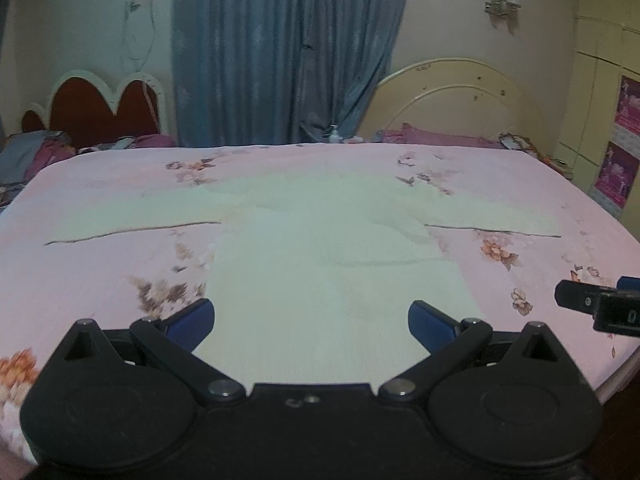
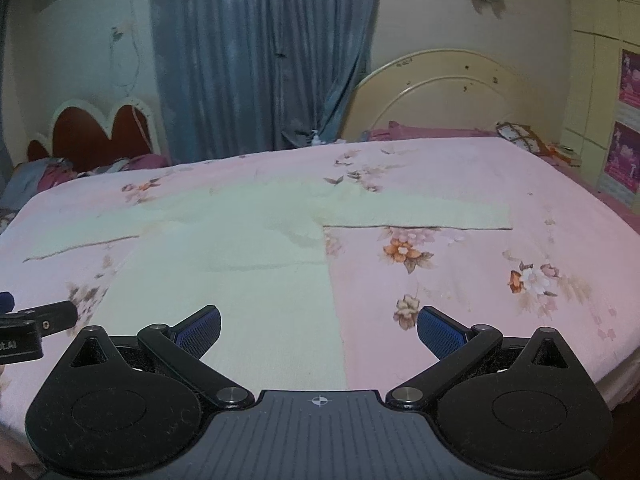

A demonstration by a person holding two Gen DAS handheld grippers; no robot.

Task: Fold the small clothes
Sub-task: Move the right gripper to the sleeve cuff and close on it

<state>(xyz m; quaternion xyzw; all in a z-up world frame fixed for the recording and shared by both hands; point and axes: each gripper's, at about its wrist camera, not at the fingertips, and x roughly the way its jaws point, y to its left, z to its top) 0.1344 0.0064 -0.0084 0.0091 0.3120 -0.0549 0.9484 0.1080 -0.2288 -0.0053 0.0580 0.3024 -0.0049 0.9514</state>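
Pink floral bedding (image 1: 120, 208) fills the near ground in both views, spread over a wide bed whose front edge is hidden behind the gripper bodies. Behind it a blue curtain (image 1: 280, 52) is hung down the middle of the wall, and two headboards are seen: a cream arched one (image 1: 460, 96) to the right and a red scalloped one (image 1: 96, 108) to the left. Bundled fabric near the red headboard is too blurred to be made out. Two pink posters (image 1: 624, 140) are cut off at the right edge, and a double wall lamp (image 1: 502, 4) is mounted above.

One pale green long-sleeved top (image 1: 320, 256) is laid flat on the bedding, both sleeves stretched out sideways, the hem nearest the cameras and partly covered by the tool. A faint crease across the body is seen; whether it is a fold cannot be told.

The left gripper (image 1: 311, 324) is held above the hem with its blue-padded fingers (image 1: 192, 322) spread wide, nothing between them. The right gripper (image 2: 319, 330) is likewise spread wide and empty, poised over the top's right edge. Each tool is glimpsed at the margin of the other's view.
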